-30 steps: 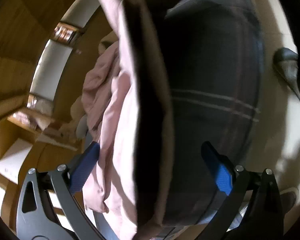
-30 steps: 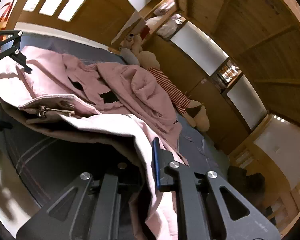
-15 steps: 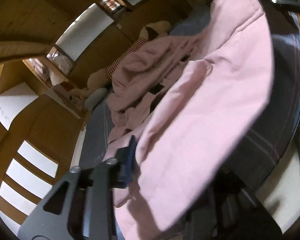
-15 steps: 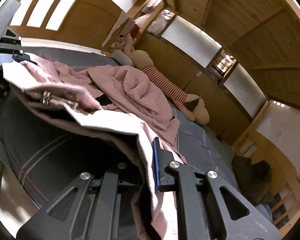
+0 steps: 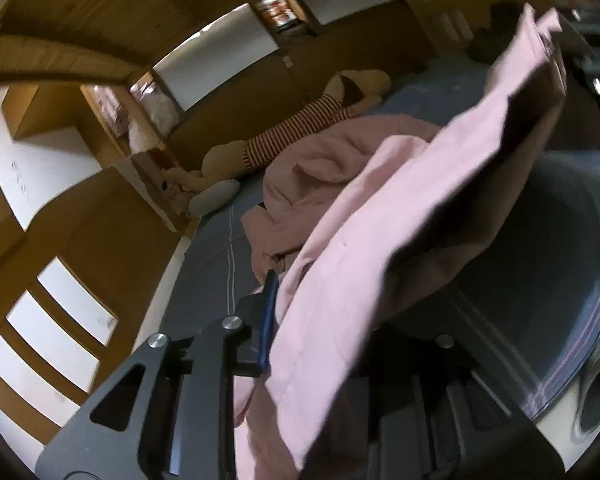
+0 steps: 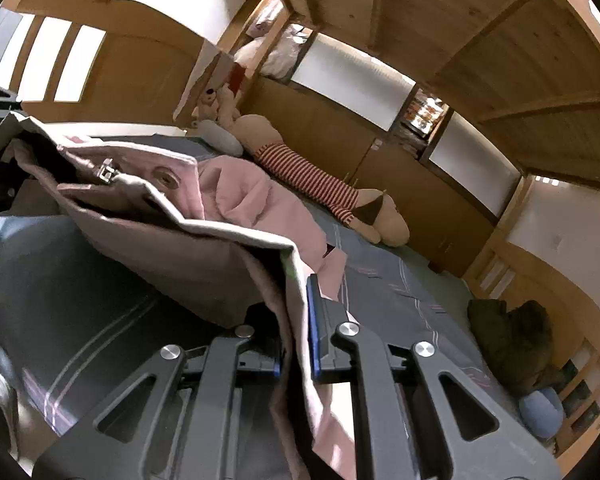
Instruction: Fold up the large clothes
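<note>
**A:** Where is the garment?

**B:** The pink garment (image 5: 380, 240) is held up above the dark blue bed cover (image 6: 400, 292), stretched between the two tools. The left gripper (image 5: 300, 320) pinches one end: its blue-padded finger presses against the cloth, while the other finger is hidden behind the fabric. The right gripper (image 6: 296, 320) is clamped on the other end, with the cloth squeezed in the narrow slot between its blue pads and hanging below them.

**A:** What blocks the view?

**B:** In the left wrist view the lifted cloth covers most of the right half, and its shadowed underside hides the bed beneath. In the right wrist view a folded edge with a metal clasp (image 6: 107, 171) and a round snap (image 6: 165, 178) sags across the left side.

**A:** And around it?

**B:** More pink fabric (image 5: 320, 168) lies crumpled on the bed behind the lifted part; whether it is the same piece cannot be told. Past it a long plush toy with a red-striped body (image 6: 312, 184) lies along the wooden wall panels (image 6: 340, 128). Smaller plush toys (image 6: 220, 104) sit near the headboard, beside a grey pillow (image 6: 220, 138). A dark bundle of cloth (image 6: 512, 340) rests at the far end of the bed, with a blue round cushion (image 6: 540, 410) just beside it.
</note>
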Demonstrator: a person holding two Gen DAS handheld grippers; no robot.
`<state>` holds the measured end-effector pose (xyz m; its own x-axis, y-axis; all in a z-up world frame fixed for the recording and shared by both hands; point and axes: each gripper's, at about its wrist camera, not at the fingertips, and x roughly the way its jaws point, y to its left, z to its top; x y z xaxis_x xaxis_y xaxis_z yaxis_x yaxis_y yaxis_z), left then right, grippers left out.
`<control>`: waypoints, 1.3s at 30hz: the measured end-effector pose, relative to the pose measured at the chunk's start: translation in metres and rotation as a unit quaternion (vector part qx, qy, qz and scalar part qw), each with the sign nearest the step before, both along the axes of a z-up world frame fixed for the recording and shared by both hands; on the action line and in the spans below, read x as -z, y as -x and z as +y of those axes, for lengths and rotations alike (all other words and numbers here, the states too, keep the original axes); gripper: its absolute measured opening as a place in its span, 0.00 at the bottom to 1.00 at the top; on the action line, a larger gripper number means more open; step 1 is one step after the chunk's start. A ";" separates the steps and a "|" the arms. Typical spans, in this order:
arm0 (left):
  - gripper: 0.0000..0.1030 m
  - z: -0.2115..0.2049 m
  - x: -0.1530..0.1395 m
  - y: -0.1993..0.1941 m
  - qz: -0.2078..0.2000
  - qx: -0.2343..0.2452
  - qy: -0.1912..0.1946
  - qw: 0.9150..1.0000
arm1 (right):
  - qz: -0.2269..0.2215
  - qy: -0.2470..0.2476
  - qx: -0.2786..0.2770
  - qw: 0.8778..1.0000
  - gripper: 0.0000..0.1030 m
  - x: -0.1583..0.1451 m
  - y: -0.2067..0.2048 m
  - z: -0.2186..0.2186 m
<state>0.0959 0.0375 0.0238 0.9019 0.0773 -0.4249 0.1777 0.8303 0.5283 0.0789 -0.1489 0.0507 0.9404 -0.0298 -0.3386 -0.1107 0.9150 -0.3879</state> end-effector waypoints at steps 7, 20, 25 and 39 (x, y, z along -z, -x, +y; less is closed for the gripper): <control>0.19 0.006 -0.023 -0.020 0.000 -0.016 0.059 0.998 | -0.013 -0.031 0.011 0.999 0.10 -0.014 -0.016 -0.005; 0.18 0.012 -0.046 -0.052 -0.008 -0.031 0.110 0.993 | -0.007 -0.087 0.011 0.996 0.06 -0.028 -0.039 -0.014; 0.17 0.015 -0.046 -0.051 -0.007 -0.022 0.117 0.993 | 0.005 -0.094 0.007 0.995 0.05 -0.028 -0.037 -0.015; 0.15 0.020 -0.058 -0.059 -0.012 -0.022 0.150 0.988 | -0.012 -0.139 0.009 0.990 0.04 -0.044 -0.046 -0.016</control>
<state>0.1552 0.0580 0.0814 0.9108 -0.0103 -0.4128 0.1289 0.9568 0.2606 0.1246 -0.1647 0.0946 0.9487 0.0454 -0.3130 -0.0877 0.9886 -0.1225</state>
